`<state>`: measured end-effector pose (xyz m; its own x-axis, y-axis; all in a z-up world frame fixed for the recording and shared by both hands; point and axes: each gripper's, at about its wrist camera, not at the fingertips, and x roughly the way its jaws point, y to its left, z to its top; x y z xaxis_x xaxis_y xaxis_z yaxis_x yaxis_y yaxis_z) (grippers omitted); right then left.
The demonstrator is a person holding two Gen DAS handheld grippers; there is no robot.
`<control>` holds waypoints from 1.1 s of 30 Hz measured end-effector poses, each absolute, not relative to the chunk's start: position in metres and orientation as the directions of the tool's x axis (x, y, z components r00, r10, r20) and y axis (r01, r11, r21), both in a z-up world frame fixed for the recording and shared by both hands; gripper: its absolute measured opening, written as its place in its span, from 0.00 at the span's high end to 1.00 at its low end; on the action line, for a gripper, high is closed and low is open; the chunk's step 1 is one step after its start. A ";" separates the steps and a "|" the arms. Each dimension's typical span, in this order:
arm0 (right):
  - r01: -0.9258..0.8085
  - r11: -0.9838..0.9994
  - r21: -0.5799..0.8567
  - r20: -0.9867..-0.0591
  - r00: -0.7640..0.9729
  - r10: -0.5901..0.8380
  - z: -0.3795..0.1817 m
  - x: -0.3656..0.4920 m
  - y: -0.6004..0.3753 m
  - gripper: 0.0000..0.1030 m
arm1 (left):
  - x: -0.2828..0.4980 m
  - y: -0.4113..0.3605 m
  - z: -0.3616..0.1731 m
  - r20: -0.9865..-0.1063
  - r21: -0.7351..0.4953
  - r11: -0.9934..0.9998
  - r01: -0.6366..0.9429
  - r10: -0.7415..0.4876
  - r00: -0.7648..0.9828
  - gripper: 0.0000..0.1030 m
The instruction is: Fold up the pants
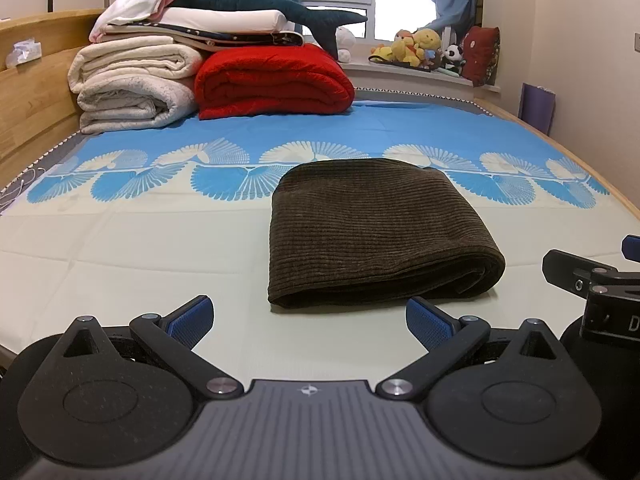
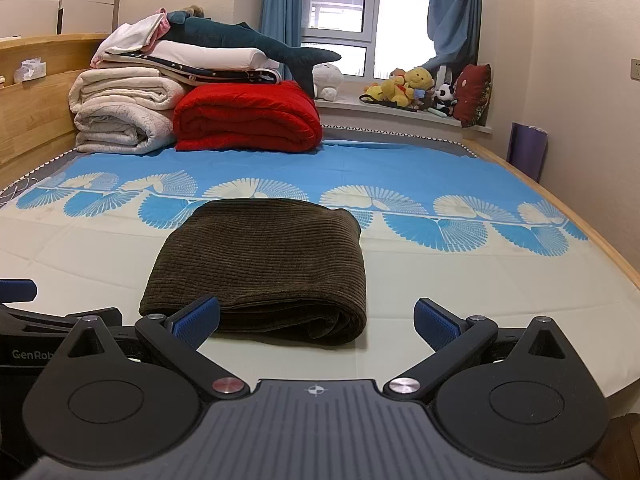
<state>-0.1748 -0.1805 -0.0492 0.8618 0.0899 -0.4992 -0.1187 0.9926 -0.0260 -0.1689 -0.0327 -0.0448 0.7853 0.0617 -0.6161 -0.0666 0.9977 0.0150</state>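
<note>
Dark brown corduroy pants (image 1: 372,232) lie folded in a compact rectangle on the bed sheet (image 1: 120,248), their layered edge facing me. They also show in the right wrist view (image 2: 264,264). My left gripper (image 1: 308,322) is open and empty, just short of the pants' near edge. My right gripper (image 2: 316,322) is open and empty, just short of the pants' near right corner; its left fingertip (image 2: 198,320) overlaps the pants' near edge in view. The right gripper shows at the right edge of the left wrist view (image 1: 600,276).
Folded cream blankets (image 1: 128,84), a red quilt (image 1: 272,80) and a plush shark (image 1: 256,2) are stacked at the bed's far end by a wooden headboard (image 1: 32,92). Stuffed toys (image 1: 420,46) sit on the windowsill. The bed's wooden edge (image 1: 560,136) runs along the right.
</note>
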 end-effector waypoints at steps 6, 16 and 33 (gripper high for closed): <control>-0.119 0.993 -0.027 -0.499 0.862 0.090 -0.049 -0.175 -0.180 0.01 | -0.169 -0.033 -0.045 -0.616 0.015 0.998 -0.068 0.063 0.785 0.01; -0.118 0.993 -0.027 -0.499 0.862 0.089 -0.049 -0.175 -0.180 0.01 | -0.169 -0.032 -0.045 -0.616 0.015 0.997 -0.071 0.065 0.785 0.01; -0.118 0.993 -0.027 -0.499 0.862 0.089 -0.049 -0.175 -0.180 0.01 | -0.169 -0.032 -0.045 -0.617 0.014 0.997 -0.074 0.067 0.784 0.00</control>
<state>-0.1750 -0.1796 -0.0489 0.8621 0.0891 -0.4989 -0.1182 0.9926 -0.0271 -0.1690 -0.0322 -0.0446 0.7838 0.0671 -0.6174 -0.0741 0.9971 0.0144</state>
